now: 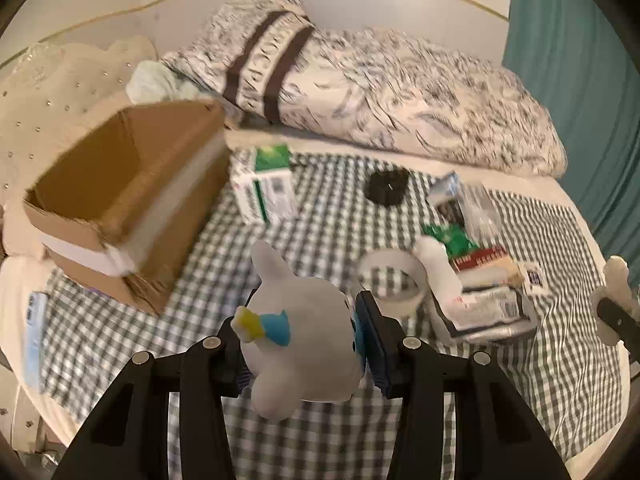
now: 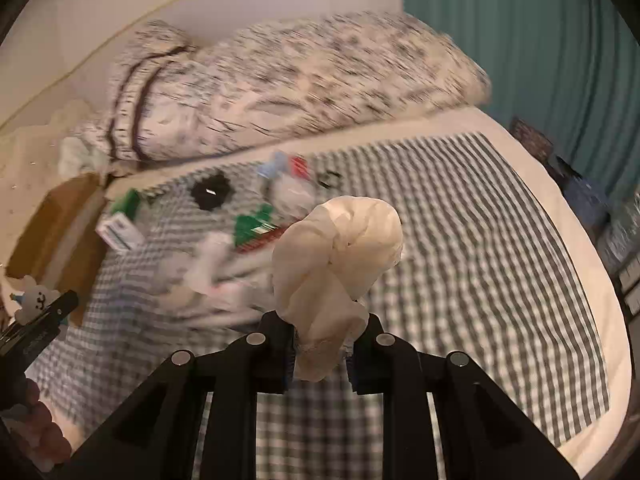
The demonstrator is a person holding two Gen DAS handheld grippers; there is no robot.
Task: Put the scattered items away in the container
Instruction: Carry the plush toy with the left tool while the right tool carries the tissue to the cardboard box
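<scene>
Left claw point(image 1: 300, 344) grips a grey plush toy point(image 1: 298, 332) between its pads, clear of the bed. Right claw point(image 2: 320, 346), narrowly set, clamps a crumpled cream bag point(image 2: 340, 256), also lifted. The cardboard box point(image 1: 120, 200) stands open at the left of the checked cloth point(image 1: 340, 432); no contents are visible inside. Progress: early. Remaining on the cloth: a green-and-white carton point(image 1: 264, 188), a black disc point(image 1: 386, 187), a tape roll point(image 1: 392, 280) and a pile of packets point(image 1: 476, 276). Both held items await deposit.
</scene>
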